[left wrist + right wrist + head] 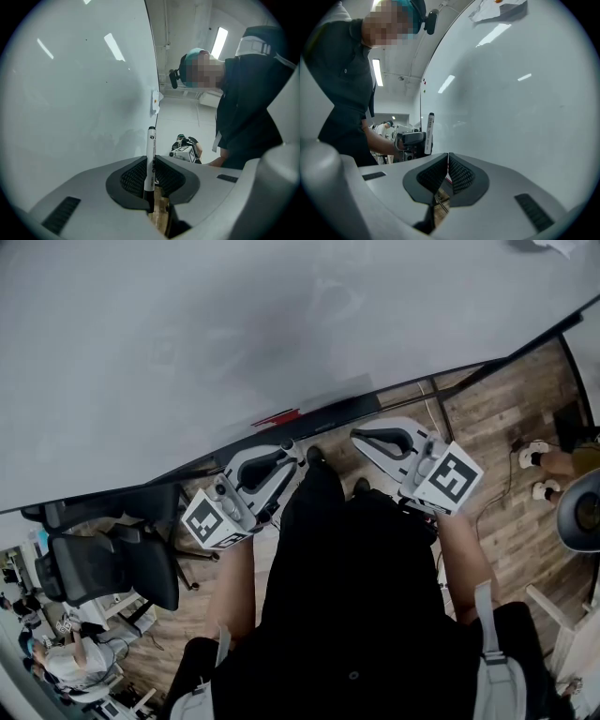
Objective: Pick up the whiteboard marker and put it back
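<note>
marker (151,154), white-bodied with black ends, stands upright at lower centre of the left gripper view, clamped between the shut jaws of the left gripper (151,183), near the whiteboard (75,93). in the head view that gripper sits at centre, just below the tray (330,412), where a red pen (277,416) lies. right gripper (447,168) beside it has its jaws pressed together on nothing.

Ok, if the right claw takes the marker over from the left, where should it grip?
Probably the free white barrel of the marker, which sticks out past the left claw. Open the right claw, now shut, and come in across the barrel.
</note>
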Demonstrator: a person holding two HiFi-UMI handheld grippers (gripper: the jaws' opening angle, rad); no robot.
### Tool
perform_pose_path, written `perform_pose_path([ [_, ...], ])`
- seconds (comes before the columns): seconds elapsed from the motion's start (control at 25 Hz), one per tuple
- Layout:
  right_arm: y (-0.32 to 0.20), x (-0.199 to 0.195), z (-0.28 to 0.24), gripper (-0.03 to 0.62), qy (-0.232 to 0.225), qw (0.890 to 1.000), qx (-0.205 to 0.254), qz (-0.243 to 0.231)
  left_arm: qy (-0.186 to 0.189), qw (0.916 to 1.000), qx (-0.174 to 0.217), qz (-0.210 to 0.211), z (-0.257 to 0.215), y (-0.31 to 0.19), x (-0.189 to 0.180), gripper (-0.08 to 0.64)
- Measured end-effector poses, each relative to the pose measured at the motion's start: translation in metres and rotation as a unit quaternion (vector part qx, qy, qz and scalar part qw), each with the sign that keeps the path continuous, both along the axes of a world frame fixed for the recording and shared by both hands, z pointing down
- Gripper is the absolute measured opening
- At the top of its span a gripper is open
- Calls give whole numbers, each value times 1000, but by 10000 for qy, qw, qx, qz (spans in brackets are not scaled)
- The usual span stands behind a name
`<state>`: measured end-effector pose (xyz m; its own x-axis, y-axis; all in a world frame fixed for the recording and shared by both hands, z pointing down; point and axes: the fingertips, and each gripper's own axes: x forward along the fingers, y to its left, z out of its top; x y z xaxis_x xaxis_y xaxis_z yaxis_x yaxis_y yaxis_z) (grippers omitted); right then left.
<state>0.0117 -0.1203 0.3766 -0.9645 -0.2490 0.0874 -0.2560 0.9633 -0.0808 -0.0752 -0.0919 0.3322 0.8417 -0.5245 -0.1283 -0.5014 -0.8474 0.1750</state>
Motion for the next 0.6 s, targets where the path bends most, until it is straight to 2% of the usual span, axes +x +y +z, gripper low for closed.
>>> perform_pose_path([
  [0.28,-8,0,1,20,-27,10000,-94,17,-625,9979,-17,-165,15,-12,1,66],
  [0.6,-19,1,8,20,6,9998,-169,89,-1340,9906,-109,-236,39,-28,0,66],
])
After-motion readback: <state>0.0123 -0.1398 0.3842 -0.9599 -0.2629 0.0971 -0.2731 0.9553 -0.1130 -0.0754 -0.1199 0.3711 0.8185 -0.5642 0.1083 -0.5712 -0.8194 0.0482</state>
